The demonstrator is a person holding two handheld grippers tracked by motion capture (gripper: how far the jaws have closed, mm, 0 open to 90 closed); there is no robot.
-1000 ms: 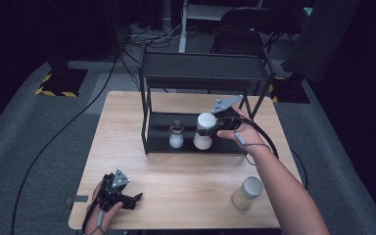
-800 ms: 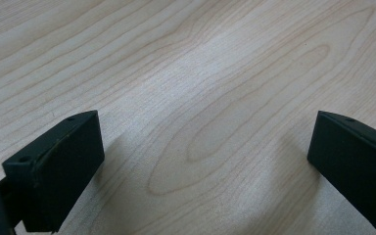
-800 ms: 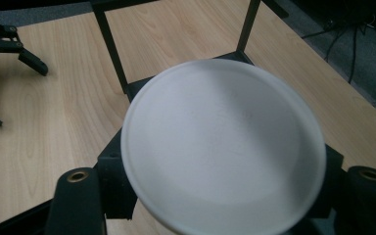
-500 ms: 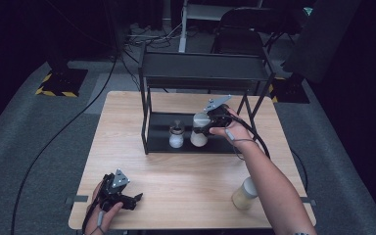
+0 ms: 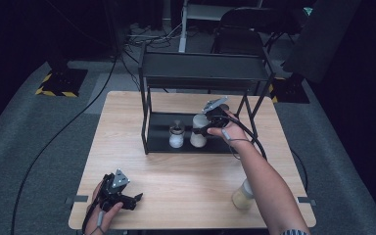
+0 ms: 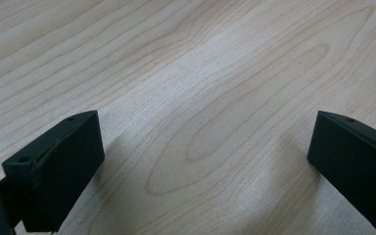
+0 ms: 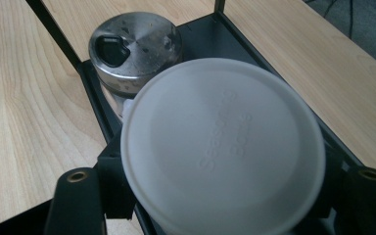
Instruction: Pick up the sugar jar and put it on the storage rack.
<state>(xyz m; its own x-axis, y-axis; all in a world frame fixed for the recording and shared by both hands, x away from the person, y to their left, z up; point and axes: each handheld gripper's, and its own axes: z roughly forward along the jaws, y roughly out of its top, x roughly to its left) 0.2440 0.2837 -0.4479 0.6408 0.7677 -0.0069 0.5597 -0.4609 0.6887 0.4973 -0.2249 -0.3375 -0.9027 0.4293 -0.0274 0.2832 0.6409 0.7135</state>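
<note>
A jar with a white lid (image 5: 197,138) stands on the lower shelf of a black rack (image 5: 205,73), close beside a small shaker with a metal lid (image 5: 176,135). My right gripper (image 5: 201,126) is shut on that jar, its jaws on either side below the lid. In the right gripper view the white lid (image 7: 220,147) sits between the jaws of the right gripper (image 7: 223,193), and the shaker's metal lid (image 7: 137,46) is just beyond it. My left gripper (image 5: 132,199) rests open near the table's front left corner. The left gripper (image 6: 205,161) has only bare wood between its jaws.
A second jar with pale contents (image 5: 242,196) stands on the wooden table (image 5: 191,176) at the front right, beside my right forearm. The rack's black posts and upper shelf frame the lower shelf. Cables run over the grey floor behind.
My right hand has carried the white-lidded jar a little left and down, closer to the shaker on the lower shelf. The left hand has stayed still.
</note>
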